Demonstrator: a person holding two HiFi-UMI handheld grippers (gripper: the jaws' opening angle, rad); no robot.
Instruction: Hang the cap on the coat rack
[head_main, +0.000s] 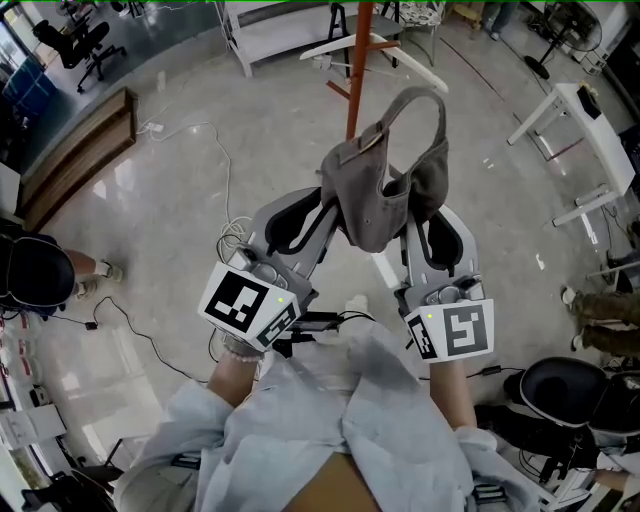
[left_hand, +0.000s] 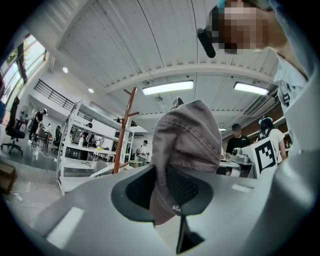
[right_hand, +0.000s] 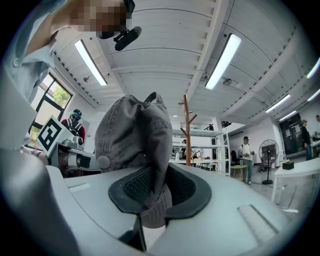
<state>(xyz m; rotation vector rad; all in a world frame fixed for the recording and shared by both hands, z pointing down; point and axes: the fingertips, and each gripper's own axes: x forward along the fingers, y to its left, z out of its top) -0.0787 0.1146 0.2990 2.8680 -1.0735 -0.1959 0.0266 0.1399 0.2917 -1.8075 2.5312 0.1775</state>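
Cap position: the grey cap (head_main: 385, 195) hangs in the air between the two tools, in front of the coat rack (head_main: 358, 60) and not yet on any of its pegs.
Left hand-held gripper (left_hand: 167, 192): jaws closed on a fold of the cap's edge, with cloth pinched between the dark pads.
Right hand-held gripper (right_hand: 155, 192): jaws part-way closed, clamped on the opposite edge, where ribbed stitched fabric sits between the pads.
Weight: probably very light, since it droops from two small pinches with no sign of strain.
Stiffness: soft and floppy, as the crown collapses into folds. The brim, if stiffened, cannot be made out.
Surface: matte woven cloth that should grip well against the textured pads, so it is unlikely to slip.
Fragility: none to speak of, and it can be squeezed and tugged safely.
Where to hold: the present edge grips look sound. The band (head_main: 420, 100) arching above the crown looks like the natural part to drop over a peg.
Writing: only a tiny pale mark on the cloth near the left pads, too small to read.
Other markings: black-and-white square patterns on the gripper cubes, with no words.
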